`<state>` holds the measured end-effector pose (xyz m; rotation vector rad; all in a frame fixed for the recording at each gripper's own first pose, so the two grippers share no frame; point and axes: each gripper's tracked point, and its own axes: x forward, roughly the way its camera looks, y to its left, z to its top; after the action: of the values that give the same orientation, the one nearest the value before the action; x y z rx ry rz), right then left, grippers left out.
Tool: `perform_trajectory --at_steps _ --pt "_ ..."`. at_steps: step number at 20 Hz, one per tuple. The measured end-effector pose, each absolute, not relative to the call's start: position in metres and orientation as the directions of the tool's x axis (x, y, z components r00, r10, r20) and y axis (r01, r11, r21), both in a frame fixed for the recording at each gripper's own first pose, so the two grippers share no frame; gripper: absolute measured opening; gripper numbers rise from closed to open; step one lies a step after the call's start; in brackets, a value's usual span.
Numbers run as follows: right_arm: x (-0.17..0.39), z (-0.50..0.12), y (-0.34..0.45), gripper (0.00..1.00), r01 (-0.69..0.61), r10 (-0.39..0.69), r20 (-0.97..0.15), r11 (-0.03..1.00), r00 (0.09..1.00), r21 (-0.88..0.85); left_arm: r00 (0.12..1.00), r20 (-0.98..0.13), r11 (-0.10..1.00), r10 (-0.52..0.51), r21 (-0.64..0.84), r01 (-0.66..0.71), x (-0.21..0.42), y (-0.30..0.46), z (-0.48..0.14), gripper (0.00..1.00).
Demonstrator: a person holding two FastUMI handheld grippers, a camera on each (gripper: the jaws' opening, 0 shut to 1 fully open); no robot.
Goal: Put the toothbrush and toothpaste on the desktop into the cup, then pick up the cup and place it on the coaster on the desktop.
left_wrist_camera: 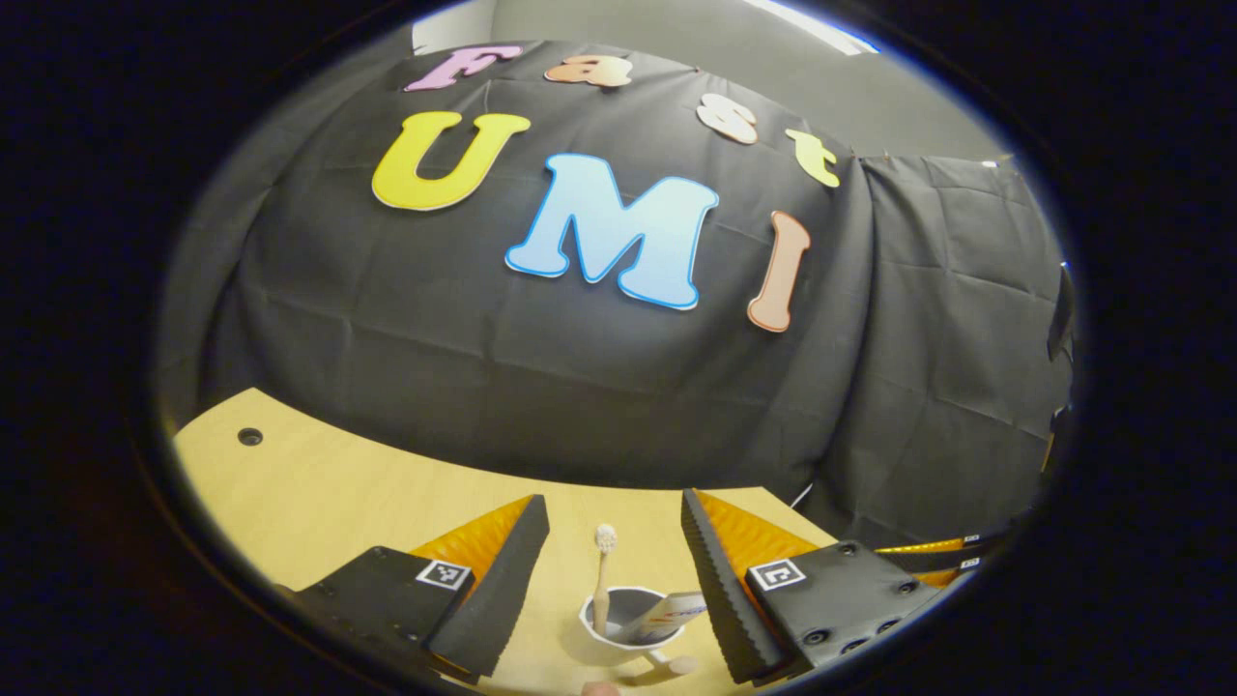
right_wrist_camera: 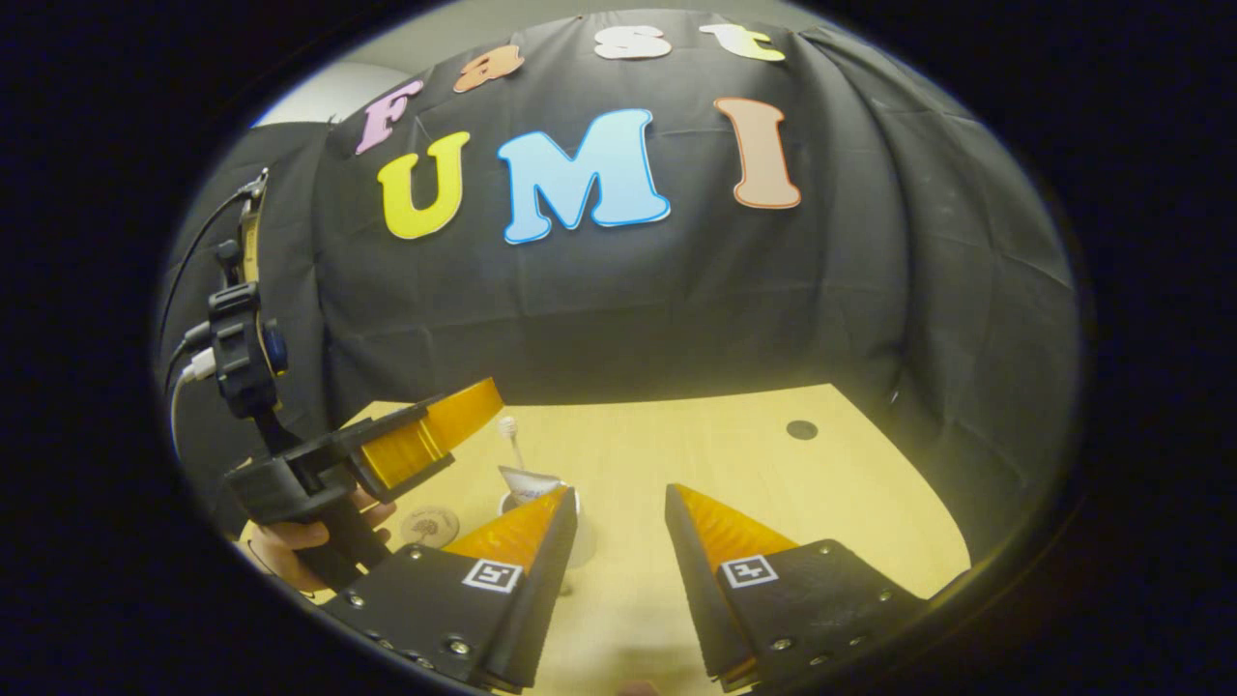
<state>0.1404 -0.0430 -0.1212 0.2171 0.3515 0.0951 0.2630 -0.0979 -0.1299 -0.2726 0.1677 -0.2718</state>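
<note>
Hovering over cup (left_wrist_camera: 630, 628) near desk (left_wrist_camera: 319, 503) front edge, left gripper (left_wrist_camera: 613, 570) gaping, apparently lining up grasp. Toothbrush (left_wrist_camera: 602, 578), toothpaste (left_wrist_camera: 667, 611) already inside. Right gripper (right_wrist_camera: 618, 541) apart, empty. Coaster (right_wrist_camera: 430, 525) beside cup, awaiting it.

Wooden desktop (left_wrist_camera: 319, 493): cup (left_wrist_camera: 618, 633) standing; coaster (right_wrist_camera: 430, 525) beside it.

Between my left gripper's (left_wrist_camera: 609, 570) spread fingers the cup (left_wrist_camera: 628, 628) stands just ahead, toothbrush (left_wrist_camera: 603, 570) and toothpaste (left_wrist_camera: 667, 611) poking up from it; bare desktop (left_wrist_camera: 319, 493) lies beyond; ahead of my right gripper (right_wrist_camera: 618, 541) the gap opens onto bare wood; the left gripper crowds its left side, above the coaster (right_wrist_camera: 430, 525).
</note>
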Motion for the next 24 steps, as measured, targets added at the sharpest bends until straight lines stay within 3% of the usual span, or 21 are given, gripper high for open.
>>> perform_trajectory --at_steps 3,4,14,21,24 --pt "0.143 -0.125 -0.029 0.60 -0.077 0.154 -0.345 0.971 0.926 0.226 0.952 -0.131 0.933 -0.276 -0.274 0.232 0.262 -0.088 -0.127 0.88" --pt "0.143 -0.128 -0.023 0.60 -0.085 0.162 -0.354 0.971 0.921 0.224 0.954 -0.129 0.935 -0.271 -0.270 0.230 0.261 -0.085 -0.125 0.95" --pt "0.149 -0.169 0.031 0.60 -0.157 0.218 -0.474 0.974 0.853 0.164 0.962 -0.119 0.947 -0.247 -0.242 0.213 0.251 -0.046 -0.108 0.95" --pt "0.156 -0.203 0.047 0.60 -0.150 0.192 -0.579 0.981 0.793 0.120 0.964 -0.128 0.956 -0.231 -0.216 0.201 0.244 -0.019 -0.106 0.99" --pt "0.158 -0.219 0.049 0.60 -0.139 0.168 -0.628 0.986 0.760 0.095 0.963 -0.133 0.955 -0.234 -0.220 0.201 0.239 -0.011 -0.106 0.95"
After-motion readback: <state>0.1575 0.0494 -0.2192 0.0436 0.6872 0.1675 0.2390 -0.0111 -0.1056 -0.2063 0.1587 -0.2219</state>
